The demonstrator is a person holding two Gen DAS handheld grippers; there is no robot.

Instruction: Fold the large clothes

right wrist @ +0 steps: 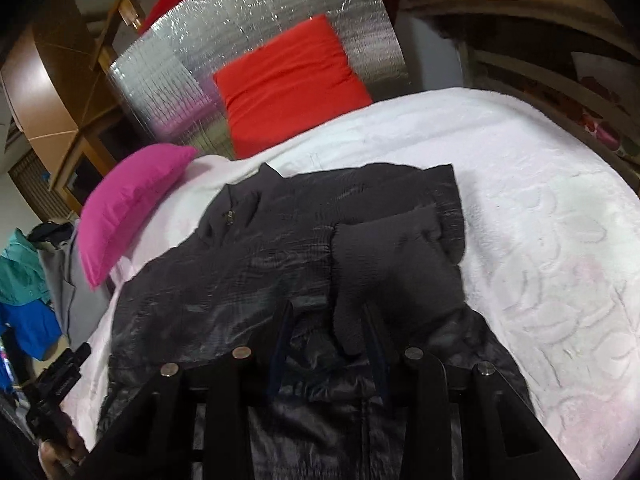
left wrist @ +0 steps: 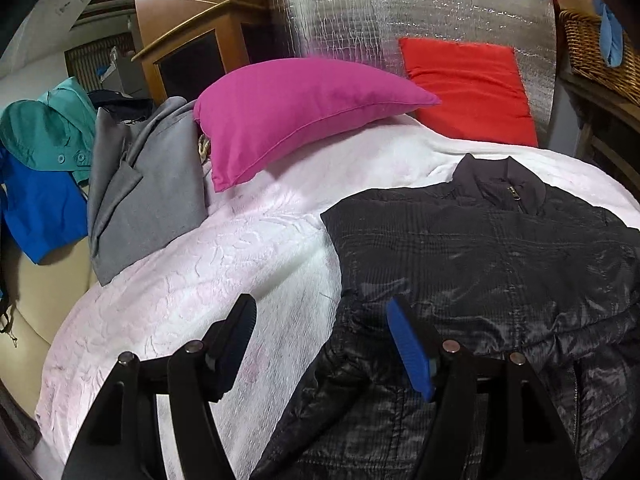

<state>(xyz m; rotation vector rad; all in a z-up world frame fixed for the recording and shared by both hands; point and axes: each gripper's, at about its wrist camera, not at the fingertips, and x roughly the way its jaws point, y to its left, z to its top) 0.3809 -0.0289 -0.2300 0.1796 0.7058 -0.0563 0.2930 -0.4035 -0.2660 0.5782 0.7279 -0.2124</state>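
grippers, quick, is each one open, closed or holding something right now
Left gripper: open, nothing between its fingers, over the near edge of the black jacket.
Right gripper: open, over the jacket, holding nothing.

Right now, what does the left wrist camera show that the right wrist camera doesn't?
Only the left wrist view shows the left gripper from behind, open, over the jacket's left edge and the blanket, and the grey coat in full. Only the right wrist view shows the right gripper, open over the jacket's middle, the sleeve folded across its front, and the bare blanket to its right. Both show the pink pillow, red cushion and foil sheet.
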